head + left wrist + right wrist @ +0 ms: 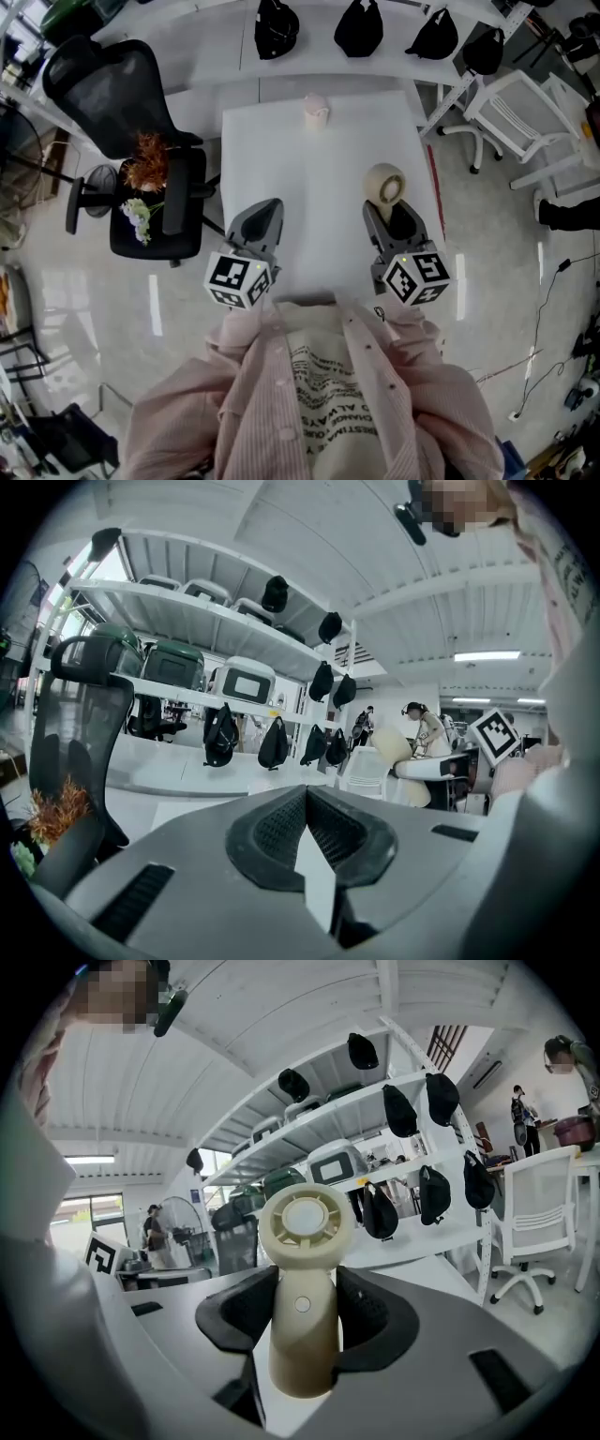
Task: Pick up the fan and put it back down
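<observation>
**A:** Where's the fan?

**B:** Cream handheld fan [307,1222] is upright in the right gripper [305,1312]. The jaws are clamped on the handle from both sides, and the round head sticks out above the pads. In the head view the fan [384,183] is over the right half of the white table [319,187], with the right gripper [389,214] just behind it.

**A:** Off the surface?

**B:** Can't tell. The handle base is below the jaws, and no view shows either a gap or contact.

**A:** Left side?

**B:** Left gripper [306,794] is pinched closed on nothing. In the head view the left gripper [265,216] is over the table's left half, well apart from the fan.

**A:** Anything in the way?

**B:** Small pinkish object [315,111] near the far edge, well clear. Office chair [122,103] is off to the left, beside the table.

**A:** Put-down advice?

**B:** My read is that the head makes it top-heavy.
- Lower it straight with the handle vertical.
- Get the base flat on the table before letting go.
- Open slowly so both pads come off evenly, or it likely tips.
- Back out toward the person, not sideways across the head.
</observation>
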A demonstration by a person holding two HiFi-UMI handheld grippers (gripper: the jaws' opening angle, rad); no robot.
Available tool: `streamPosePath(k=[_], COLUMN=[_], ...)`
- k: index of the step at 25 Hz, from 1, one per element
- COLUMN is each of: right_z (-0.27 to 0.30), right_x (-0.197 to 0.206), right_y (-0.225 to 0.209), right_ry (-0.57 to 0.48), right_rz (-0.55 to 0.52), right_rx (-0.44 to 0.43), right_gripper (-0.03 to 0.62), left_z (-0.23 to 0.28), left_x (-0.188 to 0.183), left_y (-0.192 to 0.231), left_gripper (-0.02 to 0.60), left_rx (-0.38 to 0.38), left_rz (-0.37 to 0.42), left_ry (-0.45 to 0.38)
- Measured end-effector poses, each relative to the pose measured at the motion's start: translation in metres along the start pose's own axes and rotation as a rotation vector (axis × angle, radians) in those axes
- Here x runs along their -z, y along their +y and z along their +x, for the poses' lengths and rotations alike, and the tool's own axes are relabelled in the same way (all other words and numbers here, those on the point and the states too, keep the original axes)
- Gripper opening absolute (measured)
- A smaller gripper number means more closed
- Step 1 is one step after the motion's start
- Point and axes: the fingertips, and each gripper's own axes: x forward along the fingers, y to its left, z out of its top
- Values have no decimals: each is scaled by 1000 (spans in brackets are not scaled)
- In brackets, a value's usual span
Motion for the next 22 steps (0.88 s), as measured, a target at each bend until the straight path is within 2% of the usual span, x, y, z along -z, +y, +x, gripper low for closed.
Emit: streamPosePath(k=[7, 22], right_z=[15, 50], right_x=[41, 140], right_y=[-11, -29], right_ry=[103, 315], right_rz=[9, 19], right_rx=[-9, -6], right_gripper=[184, 184], left_z=[10, 27], left_x=[49, 125], left_y=[-3, -2], left_gripper=[2, 2], left_rx=[9, 15], left_rz=[-48, -123], left_ry=[114, 260])
